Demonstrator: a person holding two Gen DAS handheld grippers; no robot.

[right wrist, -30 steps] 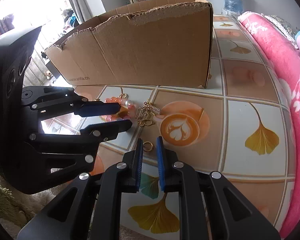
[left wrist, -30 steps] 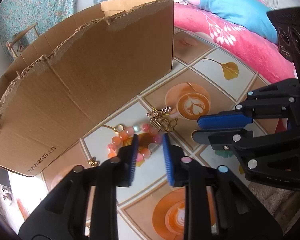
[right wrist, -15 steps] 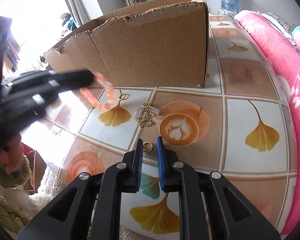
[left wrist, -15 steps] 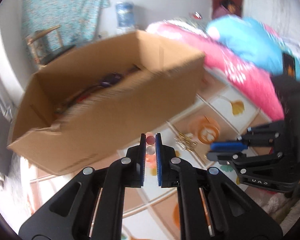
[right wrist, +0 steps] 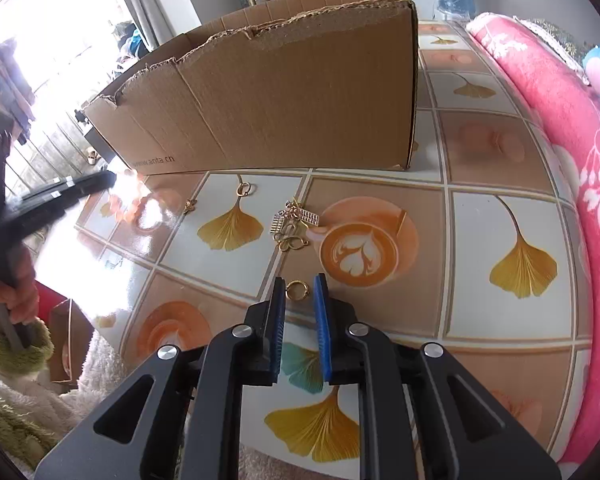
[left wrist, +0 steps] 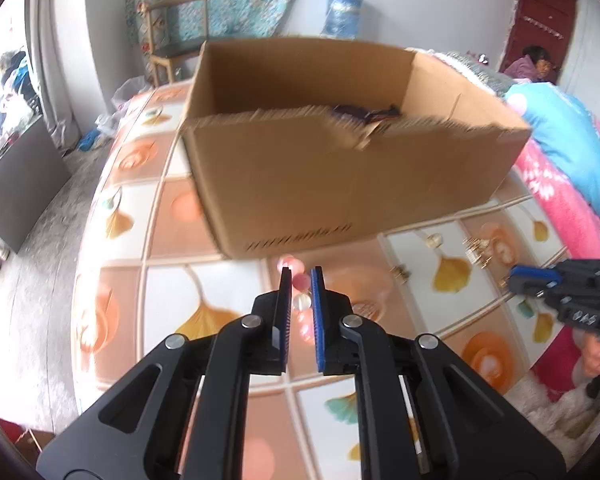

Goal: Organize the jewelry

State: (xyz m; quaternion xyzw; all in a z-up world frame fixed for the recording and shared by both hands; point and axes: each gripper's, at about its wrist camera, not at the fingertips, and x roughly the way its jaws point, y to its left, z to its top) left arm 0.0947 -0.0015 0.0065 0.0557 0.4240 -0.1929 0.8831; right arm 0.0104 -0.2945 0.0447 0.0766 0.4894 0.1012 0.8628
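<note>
Left gripper (left wrist: 300,286) clamps my bead bracelet (left wrist: 301,280) in the air, pink beads pinched between narrow pads, the box (left wrist: 340,184) at 12 o'clock. Inside it I see something dark (left wrist: 364,111), too blurred to name. Right gripper (right wrist: 300,290) hovers with a slim gap, holding nothing; gold ring (right wrist: 297,290) on the table (right wrist: 500,208) at its tips, charms (right wrist: 294,224) at 12 o'clock.

An open brown cardboard box (right wrist: 276,96) stands on the tiled tabletop (right wrist: 500,208); small gold metal trinkets (right wrist: 292,224) lie before it.
</note>
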